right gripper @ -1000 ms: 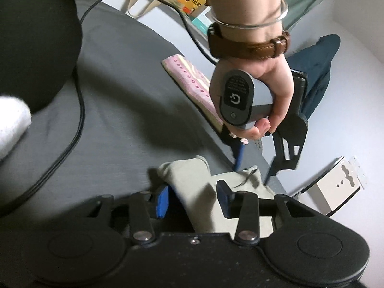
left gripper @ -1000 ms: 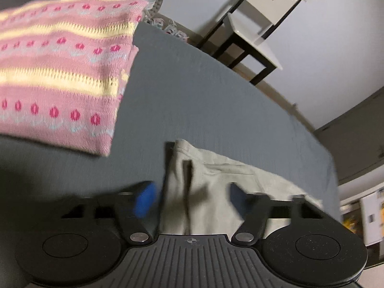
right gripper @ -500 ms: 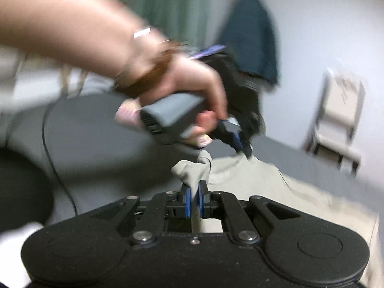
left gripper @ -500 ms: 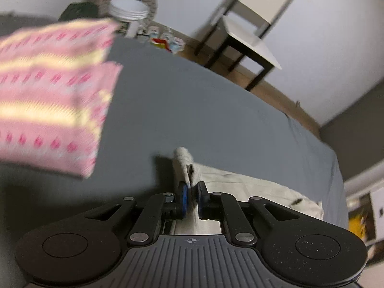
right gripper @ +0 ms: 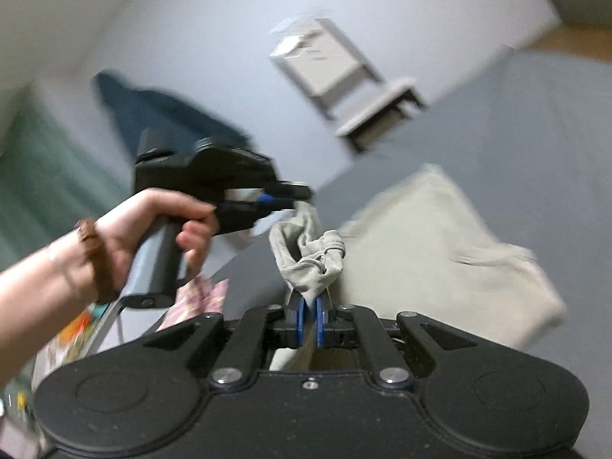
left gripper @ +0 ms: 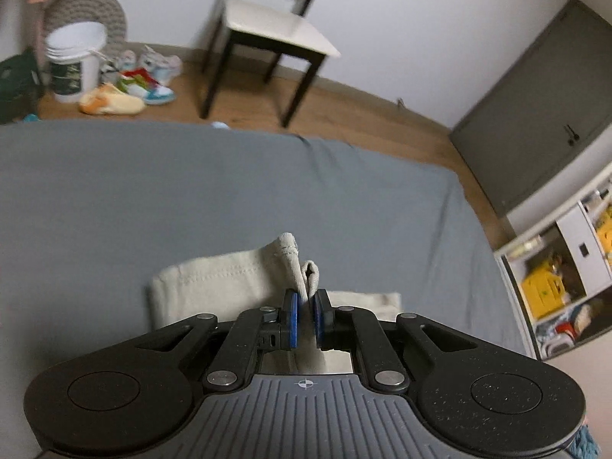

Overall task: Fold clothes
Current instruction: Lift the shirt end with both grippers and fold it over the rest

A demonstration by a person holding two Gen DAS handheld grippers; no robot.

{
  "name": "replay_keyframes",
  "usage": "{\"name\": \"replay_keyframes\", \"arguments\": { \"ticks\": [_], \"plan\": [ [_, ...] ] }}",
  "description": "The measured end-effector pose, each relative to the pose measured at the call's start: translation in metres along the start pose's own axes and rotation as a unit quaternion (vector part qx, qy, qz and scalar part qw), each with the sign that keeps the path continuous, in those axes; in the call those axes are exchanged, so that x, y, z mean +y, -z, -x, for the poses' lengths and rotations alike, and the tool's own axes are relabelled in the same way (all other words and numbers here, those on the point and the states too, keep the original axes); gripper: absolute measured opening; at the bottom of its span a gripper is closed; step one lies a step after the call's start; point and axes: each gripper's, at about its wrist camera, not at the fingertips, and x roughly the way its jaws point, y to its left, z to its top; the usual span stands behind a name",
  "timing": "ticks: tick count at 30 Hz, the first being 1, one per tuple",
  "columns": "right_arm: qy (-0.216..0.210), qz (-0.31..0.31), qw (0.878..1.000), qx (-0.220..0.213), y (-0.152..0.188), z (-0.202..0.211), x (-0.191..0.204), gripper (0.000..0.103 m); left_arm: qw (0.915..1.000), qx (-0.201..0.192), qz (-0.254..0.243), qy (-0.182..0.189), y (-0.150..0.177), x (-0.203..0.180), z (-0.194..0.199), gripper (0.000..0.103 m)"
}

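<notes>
Left gripper [left gripper: 304, 311] has pinched shut on a bunched edge of the beige garment [left gripper: 229, 279]; a moment ago its blue pads were wide apart. From the left wrist, the cloth sits on the grey bed [left gripper: 191, 191], nearer the close edge than the far one by the chair [left gripper: 267, 26].

From the right wrist, the right gripper [right gripper: 310, 323] is squeezed tight on another corner of the beige garment [right gripper: 440, 237], which was flat before. The person's hand [right gripper: 153, 237] lifts the left gripper [right gripper: 283, 201] up high. Both ends are now held, so I think the fold can start.
</notes>
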Motion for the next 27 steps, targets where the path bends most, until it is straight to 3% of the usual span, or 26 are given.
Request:
{"name": "replay_keyframes", "arguments": {
  "ticks": [3,8,15,19,20,21,22,24,25,27],
  "plan": [
    [0.025,-0.073,0.997,0.005,-0.007,0.003,-0.033,0.007,0.9998,0.017,-0.003,0.004,0.006,-0.023,-0.028,0.008],
    [0.038,-0.132,0.990,0.018,-0.003,0.000,-0.051,0.007,0.9992,0.037,-0.016,0.000,0.018,-0.053,-0.056,0.008],
    [0.060,-0.117,0.991,0.001,-0.007,0.006,-0.049,0.007,0.9993,0.035,-0.004,0.013,0.025,-0.069,-0.071,0.008],
    [0.081,-0.119,0.990,0.001,-0.001,0.013,-0.051,0.009,0.9986,0.036,-0.039,0.009,0.031,-0.087,-0.078,0.009],
    [0.092,-0.127,0.988,0.004,0.000,0.011,-0.053,0.014,0.9978,0.038,-0.054,0.003,0.032,-0.092,-0.080,0.009],
    [0.101,-0.136,0.986,0.006,0.001,0.008,-0.056,0.033,0.9976,0.039,-0.057,0.000,0.032,-0.094,-0.081,0.009],
    [0.104,-0.143,0.984,0.007,0.002,0.005,-0.059,0.039,0.9974,0.040,-0.059,-0.001,0.031,-0.096,-0.082,0.010],
    [0.111,-0.135,0.985,0.006,0.004,0.001,-0.057,0.042,0.9978,0.037,-0.054,0.006,0.029,-0.096,-0.079,0.021],
    [0.114,-0.130,0.985,0.006,0.004,0.000,-0.056,0.043,0.9983,0.032,-0.046,0.017,0.026,-0.094,-0.075,0.035],
    [0.122,-0.125,0.985,0.003,0.005,-0.003,-0.056,0.053,0.9985,0.005,-0.037,0.041,0.027,-0.093,-0.062,0.080]
  ]
}}
